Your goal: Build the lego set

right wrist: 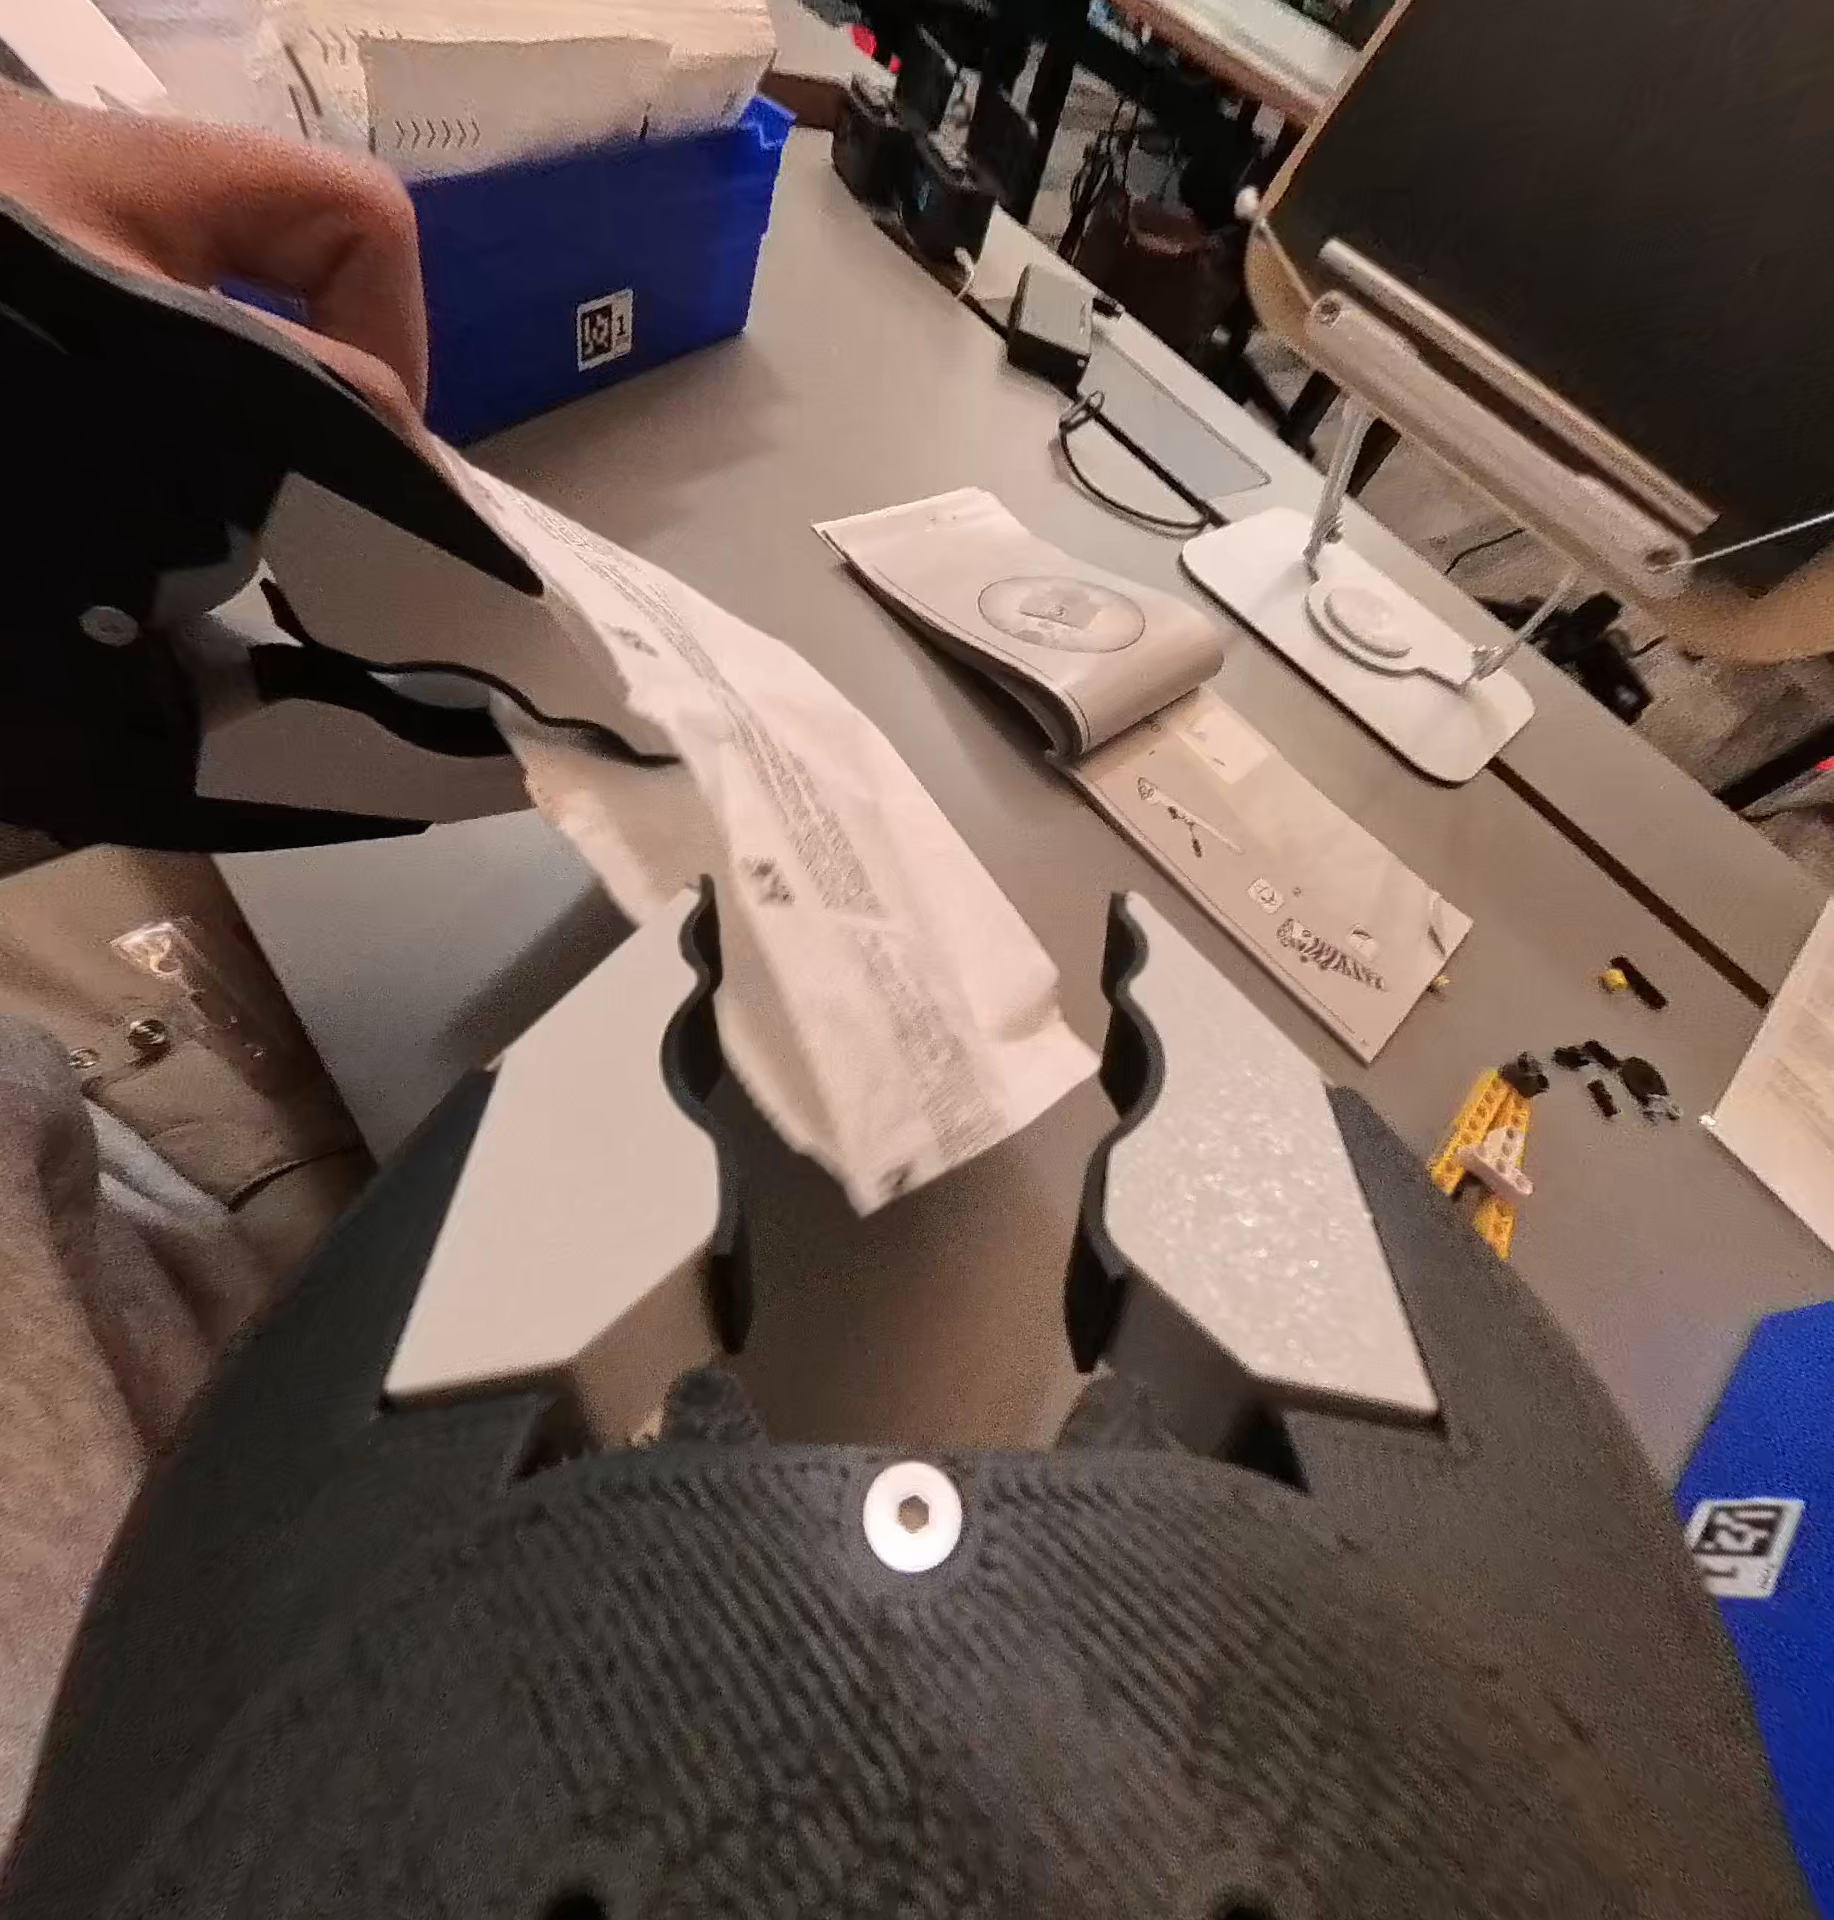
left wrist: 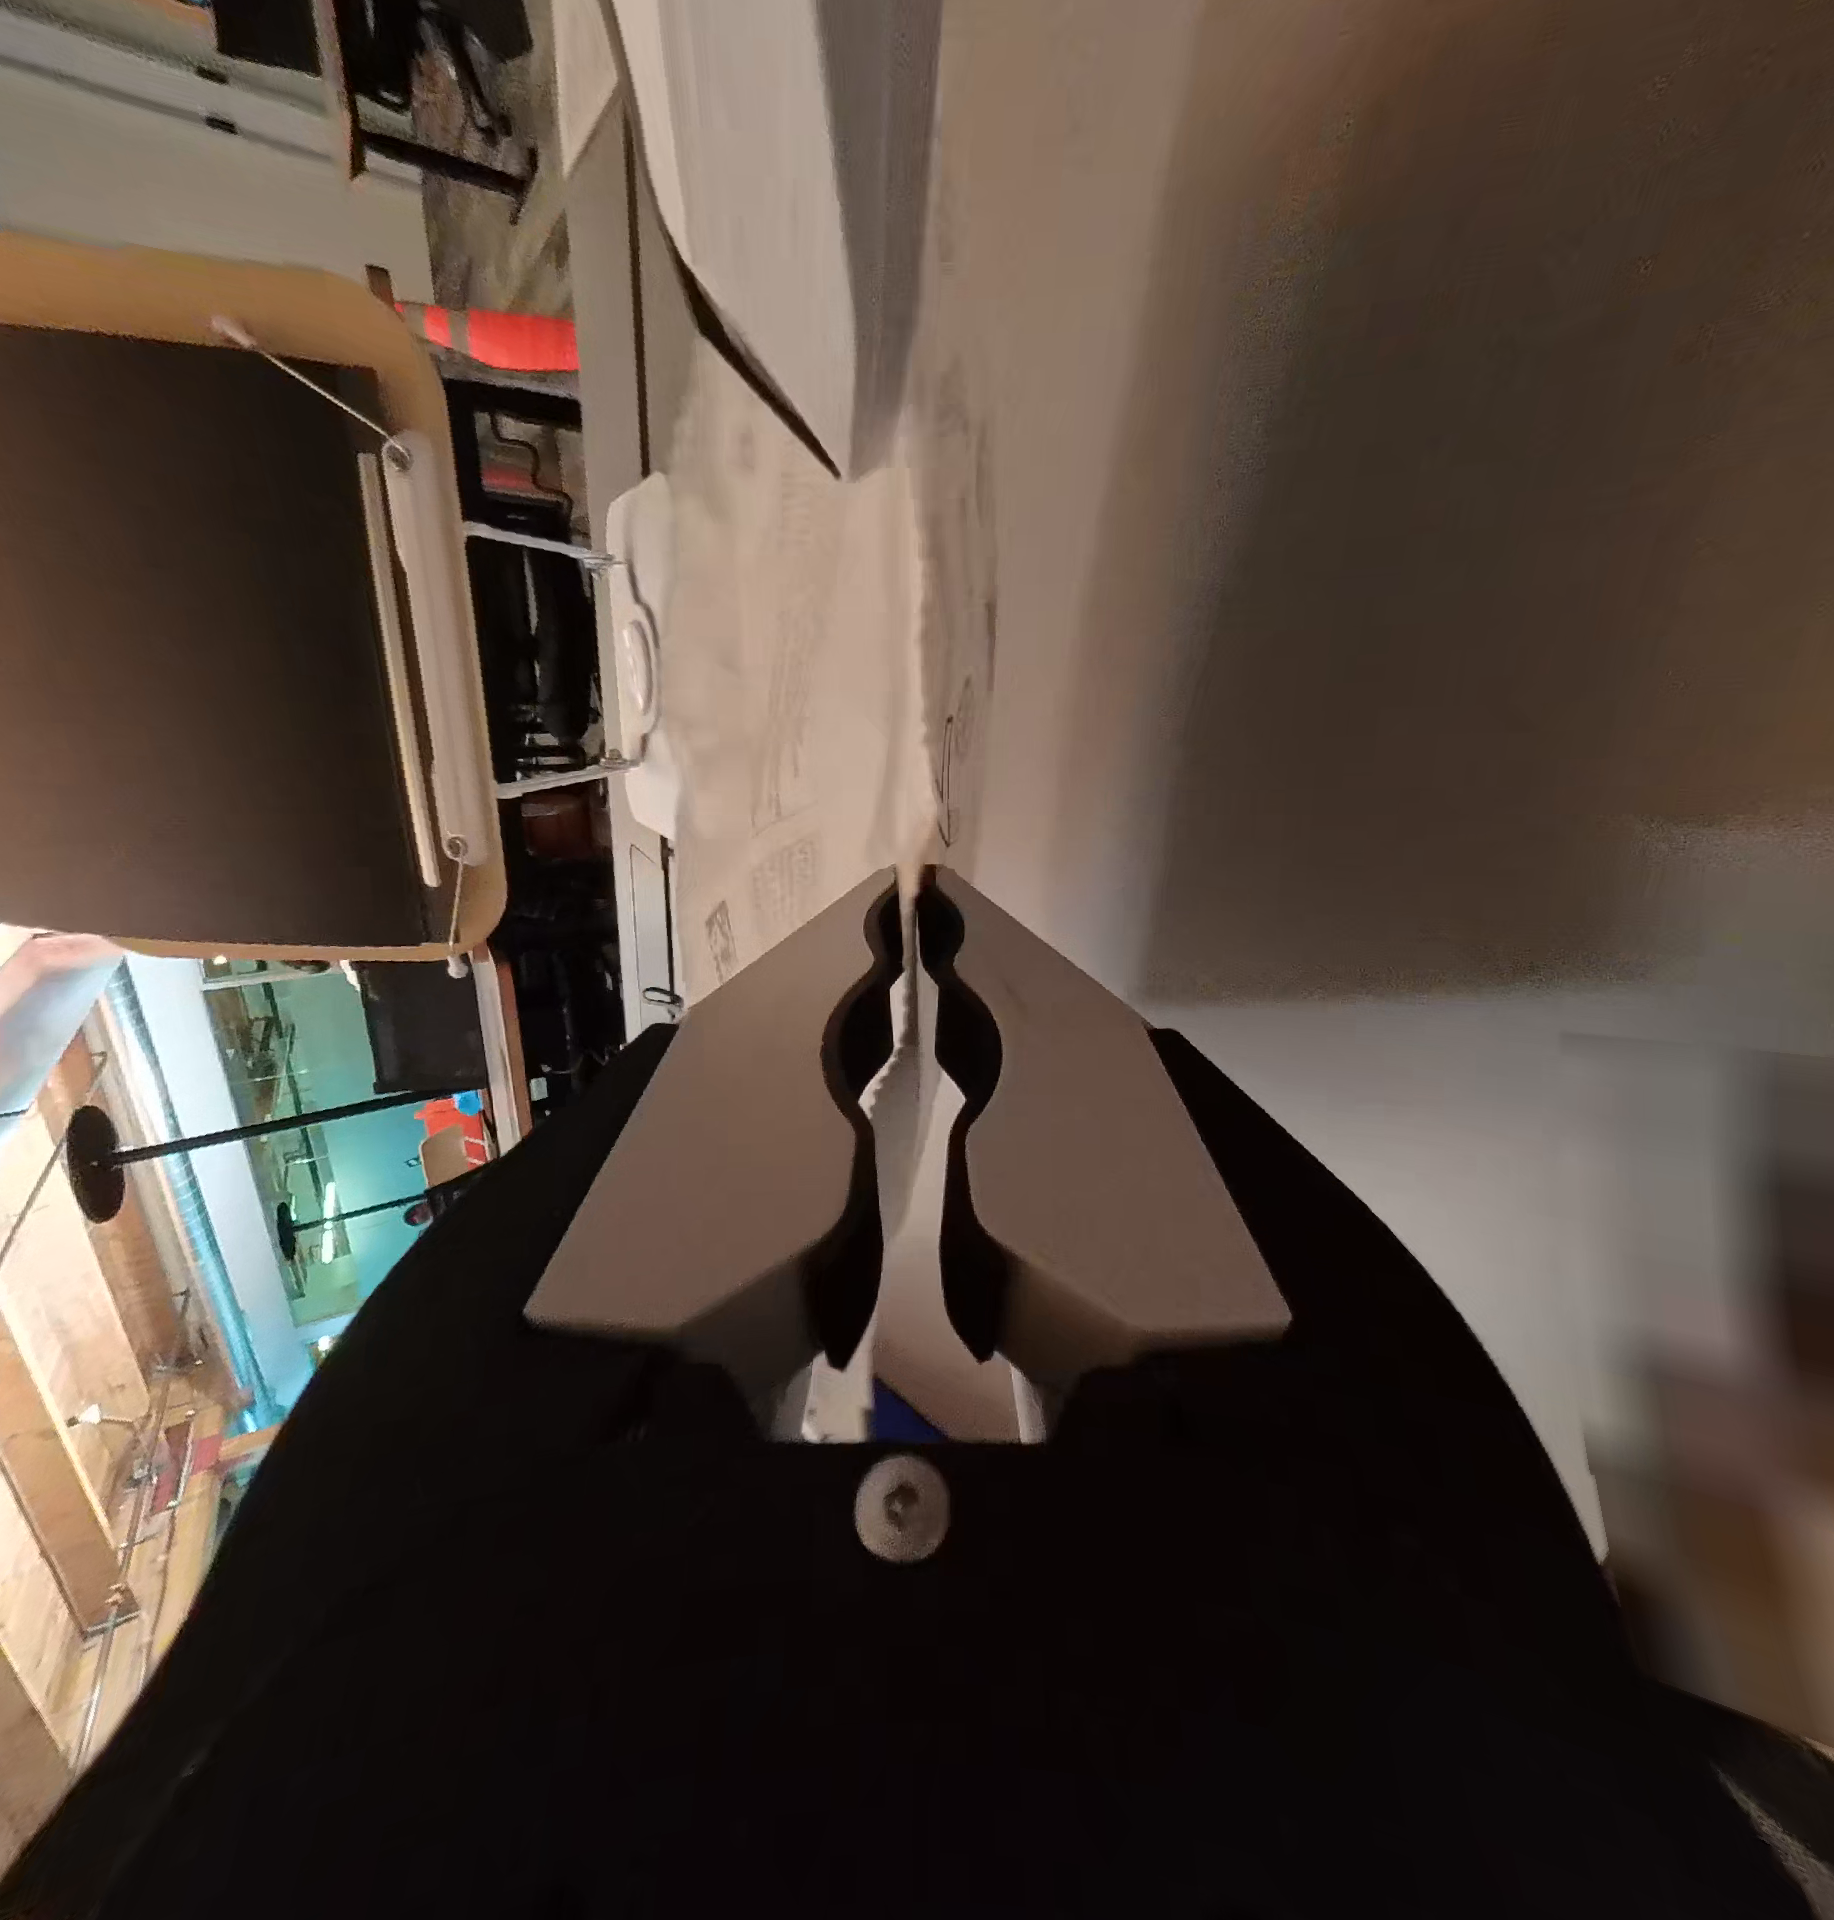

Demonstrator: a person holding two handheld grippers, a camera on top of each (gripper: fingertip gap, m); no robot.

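My left gripper (left wrist: pixel 918 883) is shut on a white printed paper bag (left wrist: pixel 871 644), which runs out past its tips. In the right wrist view the left gripper (right wrist: pixel 632 750) holds the bag (right wrist: pixel 840 883) up at the upper left, above the table. The bag's lower end hangs between the fingers of my right gripper (right wrist: pixel 913 914), which is open and empty. A yellow lego assembly (right wrist: pixel 1484 1153) and several small black pieces (right wrist: pixel 1588 1070) lie on the grey table (right wrist: pixel 892 416) at the right. The open instruction booklet (right wrist: pixel 1100 665) lies beyond them.
A blue bin (right wrist: pixel 601 239) with white bags stands at the back left, and another blue bin (right wrist: pixel 1786 1507) at the front right. A monitor on a white stand (right wrist: pixel 1360 644) is at the back right. A paper sheet (right wrist: pixel 1817 1060) lies at the right edge. A hand (right wrist: pixel 217 208) holds the left gripper. Left tips to right tips: about 9 cm. From my right tips it is roughly 20 cm to the yellow lego assembly (right wrist: pixel 1484 1153); from my left, 30 cm.
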